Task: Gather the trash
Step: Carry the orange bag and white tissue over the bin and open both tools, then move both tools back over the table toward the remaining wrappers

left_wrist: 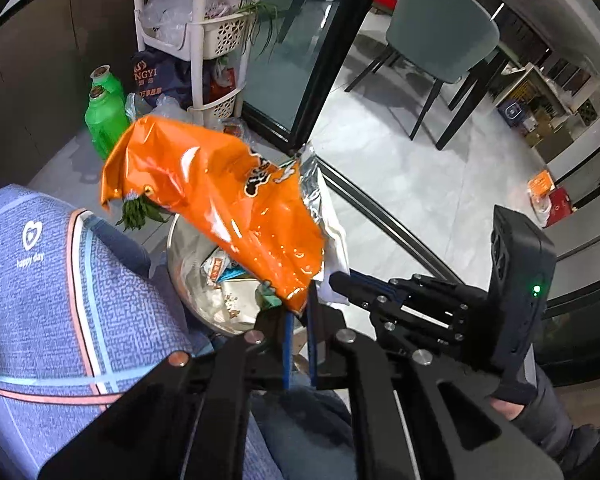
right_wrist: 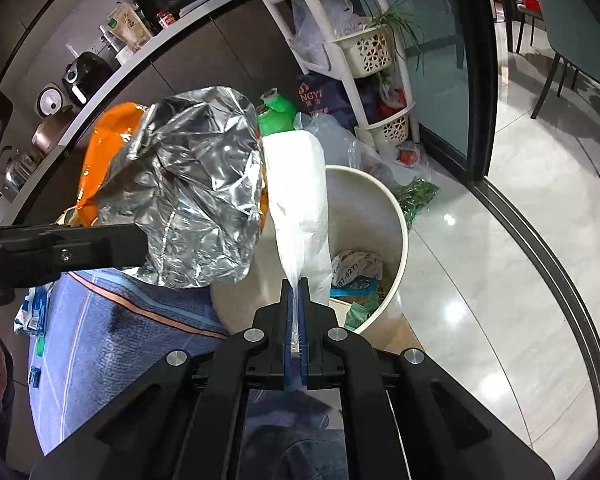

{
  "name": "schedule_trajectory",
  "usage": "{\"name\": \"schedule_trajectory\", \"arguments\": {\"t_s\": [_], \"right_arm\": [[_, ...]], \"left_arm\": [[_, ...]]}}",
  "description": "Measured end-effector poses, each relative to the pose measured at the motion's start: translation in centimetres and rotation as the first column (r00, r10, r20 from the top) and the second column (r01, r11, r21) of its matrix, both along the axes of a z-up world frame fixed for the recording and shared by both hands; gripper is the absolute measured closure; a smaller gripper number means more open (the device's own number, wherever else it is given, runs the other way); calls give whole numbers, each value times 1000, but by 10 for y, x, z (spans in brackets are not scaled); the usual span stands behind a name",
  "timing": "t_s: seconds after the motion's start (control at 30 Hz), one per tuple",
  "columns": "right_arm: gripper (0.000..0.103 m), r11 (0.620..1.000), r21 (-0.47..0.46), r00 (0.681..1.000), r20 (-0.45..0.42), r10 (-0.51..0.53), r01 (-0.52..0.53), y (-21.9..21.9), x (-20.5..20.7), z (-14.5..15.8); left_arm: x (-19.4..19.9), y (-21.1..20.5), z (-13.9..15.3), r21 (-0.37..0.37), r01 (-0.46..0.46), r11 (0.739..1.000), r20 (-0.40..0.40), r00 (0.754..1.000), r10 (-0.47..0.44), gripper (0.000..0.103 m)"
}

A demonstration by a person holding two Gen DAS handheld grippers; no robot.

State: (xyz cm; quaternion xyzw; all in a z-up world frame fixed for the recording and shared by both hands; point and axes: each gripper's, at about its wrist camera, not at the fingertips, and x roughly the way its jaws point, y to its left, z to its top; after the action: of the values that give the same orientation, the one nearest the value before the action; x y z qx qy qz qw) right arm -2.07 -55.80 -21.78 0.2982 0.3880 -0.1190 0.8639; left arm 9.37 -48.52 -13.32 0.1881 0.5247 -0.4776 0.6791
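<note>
My left gripper (left_wrist: 299,308) is shut on the corner of an orange snack bag (left_wrist: 216,192) with a silver foil inside, held above a round trash bin (left_wrist: 180,248). The bag's foil side (right_wrist: 192,184) also shows in the right wrist view. My right gripper (right_wrist: 299,300) is shut on a white paper tissue (right_wrist: 300,200) and holds it over the white bin (right_wrist: 396,216), which has wrappers inside. The right gripper also shows in the left wrist view (left_wrist: 340,280), just right of the bag.
A table with a blue cloth (left_wrist: 40,280) is at the left. Green bottles (left_wrist: 106,116), a white basket rack (left_wrist: 220,36) and plastic bags stand beyond the bin. A black-framed glass door (left_wrist: 332,60) and a teal chair (left_wrist: 440,28) are to the right.
</note>
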Motion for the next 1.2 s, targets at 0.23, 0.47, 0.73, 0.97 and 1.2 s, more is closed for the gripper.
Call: {"name": "schedule_trajectory", "arguments": {"t_s": [0.23, 0.47, 0.73, 0.97, 1.2], "right_arm": [[37, 998, -35, 999, 24, 47, -46, 2, 4, -9], [8, 996, -58, 996, 46, 76, -73, 7, 2, -5], [8, 995, -65, 996, 36, 79, -77, 15, 2, 2], [8, 992, -92, 995, 46, 92, -87, 26, 0, 20], [8, 984, -135, 989, 78, 125, -114, 46, -5, 52]], "left_arm": [[3, -5, -3, 27, -47, 999, 87, 995, 44, 48], [15, 4, 12, 1, -139, 990, 191, 972, 136, 15], [17, 28, 25, -15, -231, 973, 244, 943, 227, 4], [11, 49, 38, -42, -256, 966, 252, 933, 258, 4], [3, 80, 61, -65, -297, 953, 265, 915, 303, 4]]}}
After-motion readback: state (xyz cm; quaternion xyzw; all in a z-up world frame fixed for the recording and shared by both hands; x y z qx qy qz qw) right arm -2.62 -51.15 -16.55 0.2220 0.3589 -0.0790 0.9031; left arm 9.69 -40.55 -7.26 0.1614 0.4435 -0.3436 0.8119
